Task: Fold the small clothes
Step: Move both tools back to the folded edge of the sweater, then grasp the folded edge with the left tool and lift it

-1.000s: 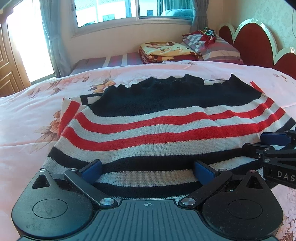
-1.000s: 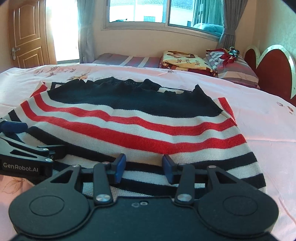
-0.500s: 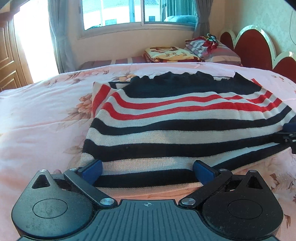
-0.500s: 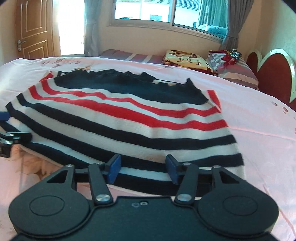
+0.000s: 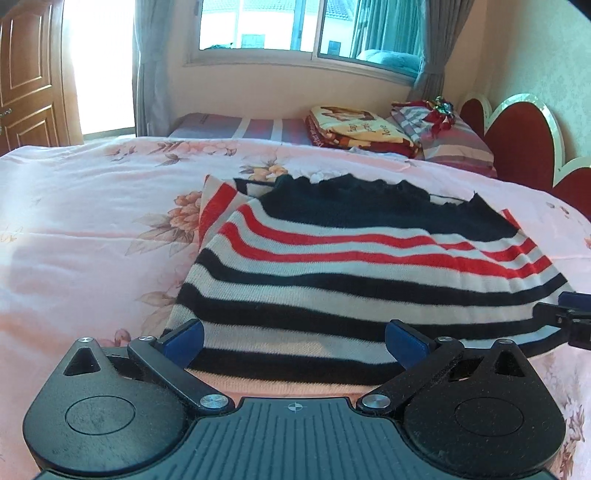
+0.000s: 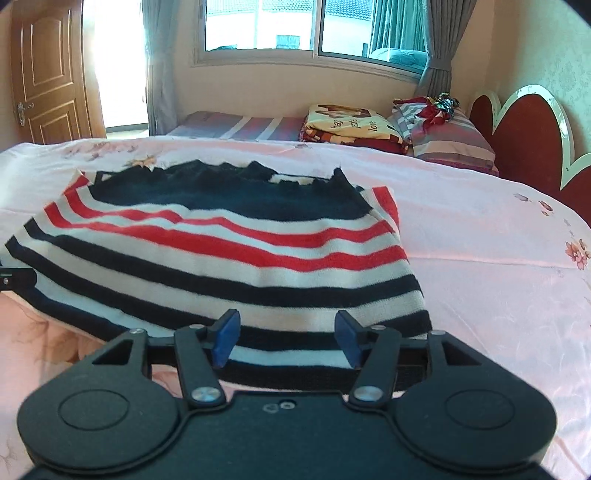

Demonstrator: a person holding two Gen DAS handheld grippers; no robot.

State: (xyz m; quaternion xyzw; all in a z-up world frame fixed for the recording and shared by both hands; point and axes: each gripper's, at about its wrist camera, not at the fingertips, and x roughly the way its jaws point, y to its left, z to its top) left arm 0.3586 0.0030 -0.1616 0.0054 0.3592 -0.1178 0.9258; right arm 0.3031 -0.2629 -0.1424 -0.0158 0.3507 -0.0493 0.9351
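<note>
A small knitted sweater (image 5: 354, 273) with navy, white and red stripes lies folded on the pink floral bedspread (image 5: 85, 221); it also shows in the right wrist view (image 6: 221, 254). My left gripper (image 5: 293, 341) is open, its blue pads either side of the sweater's near hem, which sits a little raised. My right gripper (image 6: 284, 339) is open at the hem's right part. The right gripper's fingers (image 5: 569, 317) show at the left view's right edge.
A folded patterned blanket (image 5: 354, 127) and striped pillows (image 5: 447, 136) lie at the bed's far side by a red headboard (image 5: 524, 140). A window with curtains (image 6: 295, 26) is behind, and a wooden door (image 6: 48, 74) at left.
Both grippers have pulled back from the sweater and tilted up; the sweater looks farther away. The right gripper's jaws have widened. The near hem has settled lower.
</note>
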